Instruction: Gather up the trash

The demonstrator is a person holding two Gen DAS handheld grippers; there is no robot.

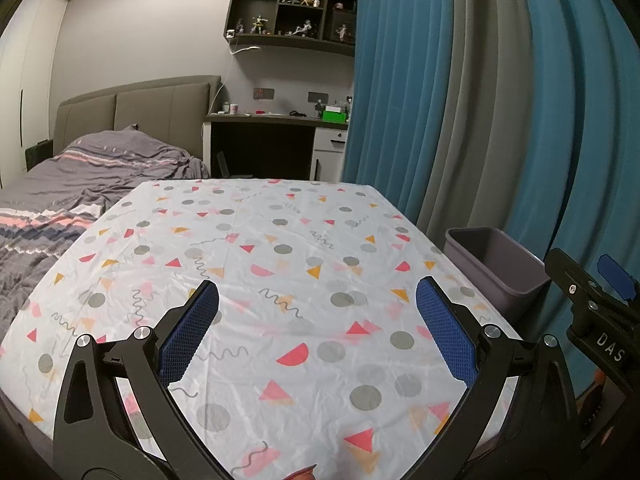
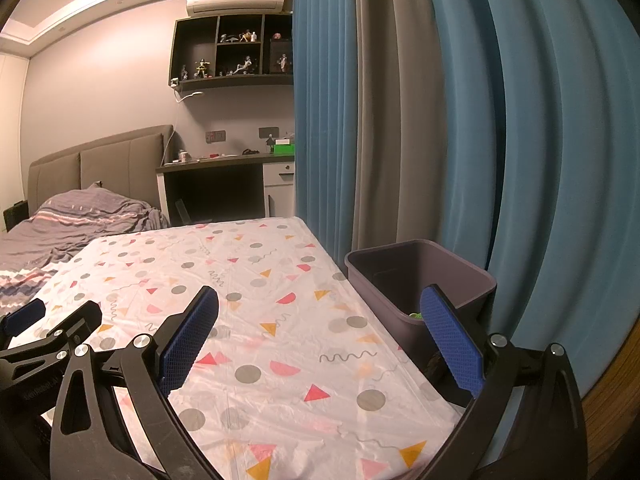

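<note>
A grey-purple trash bin point(image 2: 420, 276) stands beside the right edge of the table, against the curtain; a bit of green trash point(image 2: 416, 315) shows inside it. The bin point(image 1: 494, 264) also appears at the right in the left wrist view. My left gripper point(image 1: 318, 320) hovers open over the patterned tablecloth point(image 1: 260, 248), nothing between its blue pads. My right gripper point(image 2: 320, 328) is open too, over the table's right edge, its right finger in front of the bin. A small brown-red object point(image 1: 300, 474) peeks in at the bottom edge of the left wrist view.
Blue and grey curtains point(image 2: 440, 120) hang close behind the bin. A bed point(image 1: 60, 184) with a grey striped cover lies left of the table. A dark desk point(image 1: 272, 136) and wall shelves point(image 1: 292, 12) with figurines stand at the far wall.
</note>
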